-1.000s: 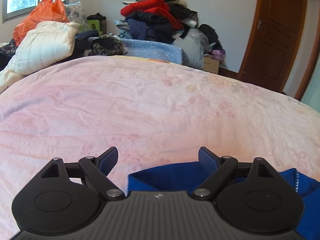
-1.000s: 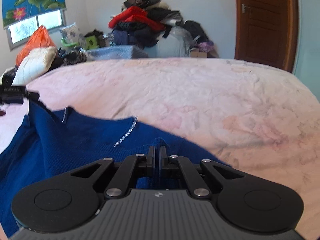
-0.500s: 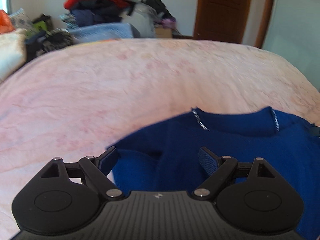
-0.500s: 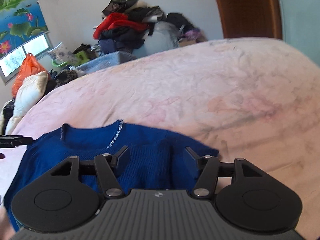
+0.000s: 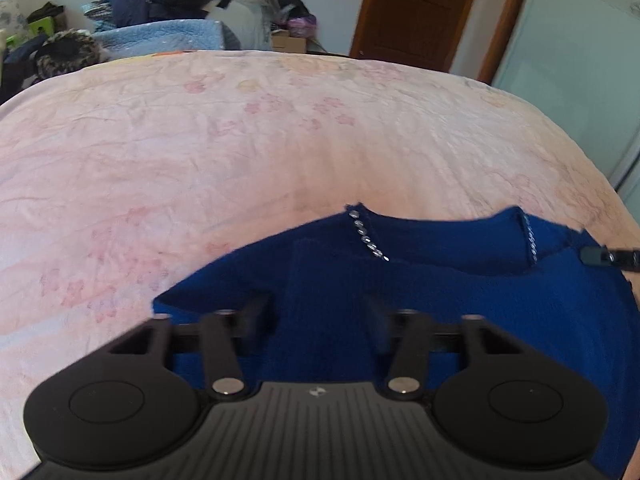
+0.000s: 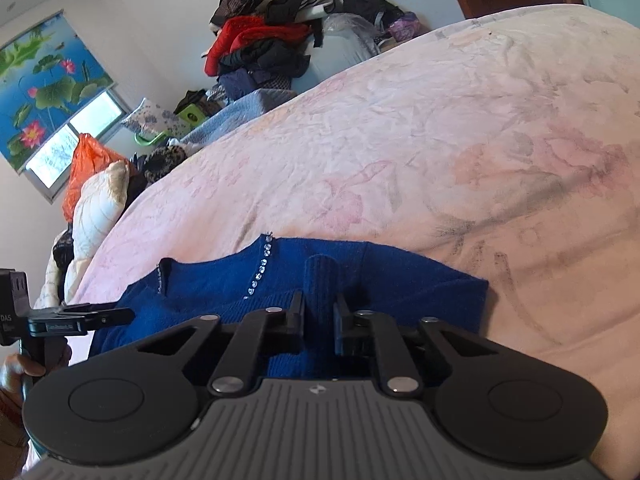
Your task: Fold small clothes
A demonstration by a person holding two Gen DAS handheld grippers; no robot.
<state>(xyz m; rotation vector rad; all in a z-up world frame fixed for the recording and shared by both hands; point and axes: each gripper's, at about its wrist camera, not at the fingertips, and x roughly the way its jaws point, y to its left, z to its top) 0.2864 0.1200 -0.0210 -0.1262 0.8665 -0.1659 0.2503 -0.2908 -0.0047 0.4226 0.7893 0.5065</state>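
Observation:
A small dark blue knitted sweater (image 5: 440, 292) with rhinestone trim at the neck lies on the pink bed sheet (image 5: 240, 152); it also shows in the right wrist view (image 6: 360, 268). My left gripper (image 5: 318, 312) is open over the sweater's left part, with blue cloth between and under its fingers. My right gripper (image 6: 319, 312) is nearly closed on a ribbed fold of the sweater (image 6: 320, 280), which stands up between its fingers. The left gripper's finger shows at the left edge of the right wrist view (image 6: 100, 316).
A heap of clothes (image 6: 264, 44) and a blue blanket (image 5: 160, 36) lie beyond the far side of the bed. A white pillow (image 6: 100, 204) and an orange bag (image 6: 88, 168) are at the far left. A brown door (image 5: 412, 12) stands at the back right.
My right gripper opened, then closed again on a ribbed fold of the sweater and tilted. My left gripper swung right over the sweater and narrowed a little.

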